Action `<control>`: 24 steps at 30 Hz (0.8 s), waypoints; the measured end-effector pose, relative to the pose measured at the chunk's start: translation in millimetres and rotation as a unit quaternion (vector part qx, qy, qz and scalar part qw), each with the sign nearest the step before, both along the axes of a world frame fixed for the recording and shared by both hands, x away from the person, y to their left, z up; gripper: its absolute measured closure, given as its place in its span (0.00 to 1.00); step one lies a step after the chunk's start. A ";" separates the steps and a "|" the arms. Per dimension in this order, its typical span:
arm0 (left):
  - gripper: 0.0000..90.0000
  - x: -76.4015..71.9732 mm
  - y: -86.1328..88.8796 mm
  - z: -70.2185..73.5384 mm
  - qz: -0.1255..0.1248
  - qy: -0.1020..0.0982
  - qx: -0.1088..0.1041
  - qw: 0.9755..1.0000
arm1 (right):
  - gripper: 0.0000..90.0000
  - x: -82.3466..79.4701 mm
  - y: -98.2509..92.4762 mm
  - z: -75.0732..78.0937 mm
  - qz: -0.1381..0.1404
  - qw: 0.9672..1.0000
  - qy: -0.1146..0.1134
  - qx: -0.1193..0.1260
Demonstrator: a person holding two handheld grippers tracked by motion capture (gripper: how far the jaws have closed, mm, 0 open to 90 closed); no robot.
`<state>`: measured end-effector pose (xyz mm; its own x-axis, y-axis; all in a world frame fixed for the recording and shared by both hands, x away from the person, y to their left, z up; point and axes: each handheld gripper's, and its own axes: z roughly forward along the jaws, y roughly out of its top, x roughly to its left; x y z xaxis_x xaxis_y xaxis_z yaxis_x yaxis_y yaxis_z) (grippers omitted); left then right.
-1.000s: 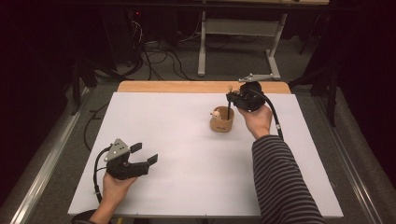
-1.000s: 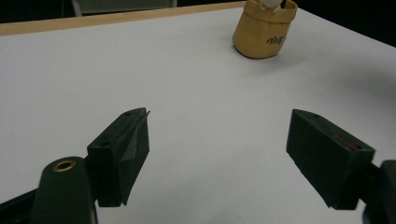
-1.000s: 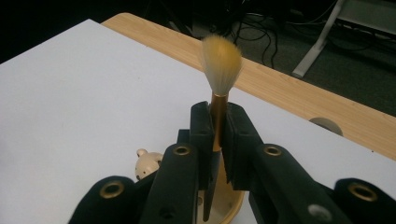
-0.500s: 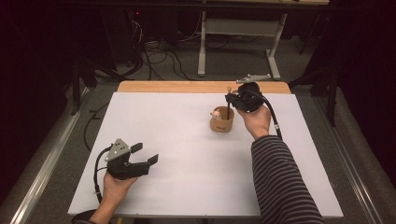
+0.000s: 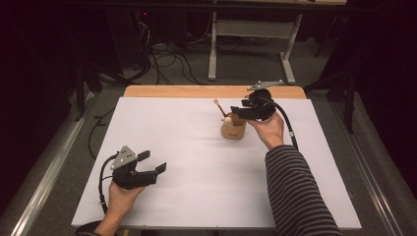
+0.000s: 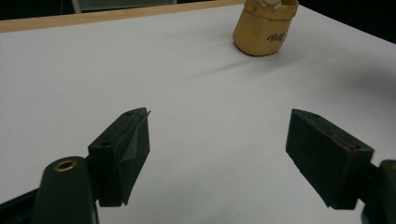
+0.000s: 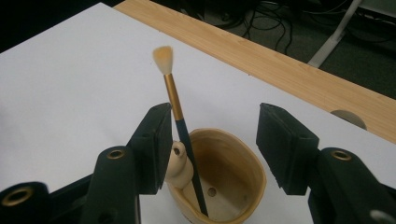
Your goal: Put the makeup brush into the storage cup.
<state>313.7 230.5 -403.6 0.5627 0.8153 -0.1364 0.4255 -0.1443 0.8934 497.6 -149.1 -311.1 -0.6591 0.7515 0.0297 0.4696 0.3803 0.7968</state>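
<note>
A tan wooden cup (image 5: pixel 233 130) stands on the white sheet, right of centre toward the back. A paintbrush (image 5: pixel 220 108) with a dark handle, gold ferrule and pale bristles leans out of it to the left. My right gripper (image 5: pixel 238 111) hovers just above the cup, open. In the right gripper view the brush (image 7: pixel 179 119) rests in the cup (image 7: pixel 233 186) close beside one jaw, and a small wooden knob (image 7: pixel 178 160) sits at the rim. My left gripper (image 5: pixel 152 162) is open and holds nothing near the front left. From the left gripper view (image 6: pixel 218 135) the cup (image 6: pixel 264 29) is far ahead.
The white sheet (image 5: pixel 196 167) covers the table, and a bare wooden strip (image 5: pixel 187 91) runs along the back edge. Beyond it are desk legs (image 5: pixel 212 54) and cables (image 5: pixel 162 51) on a dark floor. The table drops off at the left, right and front.
The brush stood upright at the right gripper's jaws; now it leans to the left in the cup, and the right jaws stand apart. The left gripper has barely moved.
</note>
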 end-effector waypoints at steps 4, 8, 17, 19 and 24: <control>0.25 0.0 0.1 0.1 0.000 0.001 -0.001 1.000 | 0.52 -2.9 -4.4 3.3 -0.003 1.000 -0.004 0.004; 0.25 -0.1 0.4 0.1 0.001 0.001 -0.003 1.000 | 0.51 -5.5 -8.2 6.2 -0.004 1.000 -0.006 0.005; 0.24 -0.4 0.7 0.5 0.000 0.000 -0.008 1.000 | 0.50 -10.2 -14.8 10.0 -0.004 1.000 -0.011 0.004; 0.24 0.0 0.8 0.3 0.000 0.002 -0.007 1.000 | 0.50 -10.4 -15.7 10.1 -0.005 1.000 -0.010 -0.002; 0.24 -1.2 2.3 1.1 0.000 -0.001 -0.011 1.000 | 0.49 -11.8 -20.0 12.6 -0.009 1.000 -0.013 0.005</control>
